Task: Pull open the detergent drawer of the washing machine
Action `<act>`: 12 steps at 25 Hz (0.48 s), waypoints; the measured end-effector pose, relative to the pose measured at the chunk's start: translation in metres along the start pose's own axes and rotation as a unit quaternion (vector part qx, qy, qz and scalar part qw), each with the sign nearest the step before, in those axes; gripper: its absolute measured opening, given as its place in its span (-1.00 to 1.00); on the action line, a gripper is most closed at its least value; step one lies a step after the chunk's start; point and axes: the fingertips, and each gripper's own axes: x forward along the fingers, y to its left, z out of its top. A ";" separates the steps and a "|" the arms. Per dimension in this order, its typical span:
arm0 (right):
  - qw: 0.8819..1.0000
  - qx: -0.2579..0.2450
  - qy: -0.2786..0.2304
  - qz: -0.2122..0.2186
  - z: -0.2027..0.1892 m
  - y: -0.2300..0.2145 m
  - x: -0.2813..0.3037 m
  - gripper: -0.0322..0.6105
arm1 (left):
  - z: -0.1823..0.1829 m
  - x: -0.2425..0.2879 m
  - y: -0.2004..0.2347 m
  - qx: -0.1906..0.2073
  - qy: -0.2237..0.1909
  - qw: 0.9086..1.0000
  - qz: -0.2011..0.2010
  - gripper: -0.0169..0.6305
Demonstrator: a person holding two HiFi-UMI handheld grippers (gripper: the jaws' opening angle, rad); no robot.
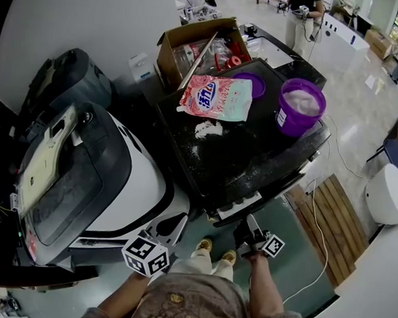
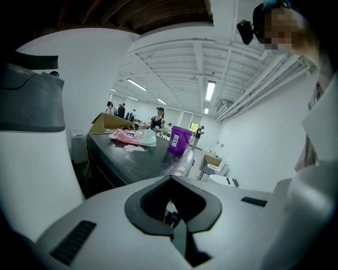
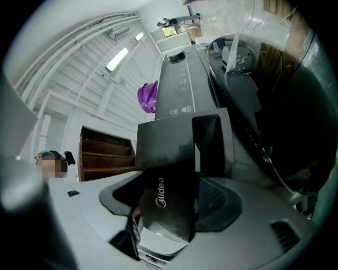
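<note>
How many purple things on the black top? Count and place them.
2: a purple bucket near the right edge; a purple lid or bowl, partly hidden behind the pink bag.

The person stands facing the front of the washing machine (image 1: 266,167), with both forearms reaching forward and low. The left forearm (image 1: 120,298) angles out to the left of the machine's front. Its left tool (image 2: 170,179) points slightly downward, its jaw tips are together and nothing is between them. The right forearm (image 1: 264,286) extends straight toward the machine's front edge. Its right tool (image 3: 174,176) is tipped a little upward, with its jaws apart on either side of the machine's drawer front (image 3: 166,153). The pads do not clearly press on it. Both shoes (image 1: 205,243) stand just below the machine's front, between the two tools.
</note>
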 end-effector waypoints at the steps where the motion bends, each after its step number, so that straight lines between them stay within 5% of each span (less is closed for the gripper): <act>1: 1.000 0.000 0.000 0.001 0.000 0.001 -0.002 0.01 | 0.000 0.001 0.000 0.000 0.000 1.000 0.000 -0.88; 12: 1.000 -0.003 0.005 -0.001 0.002 0.011 -0.030 -0.02 | -0.002 0.013 -0.015 0.005 0.008 1.000 -0.019 -0.88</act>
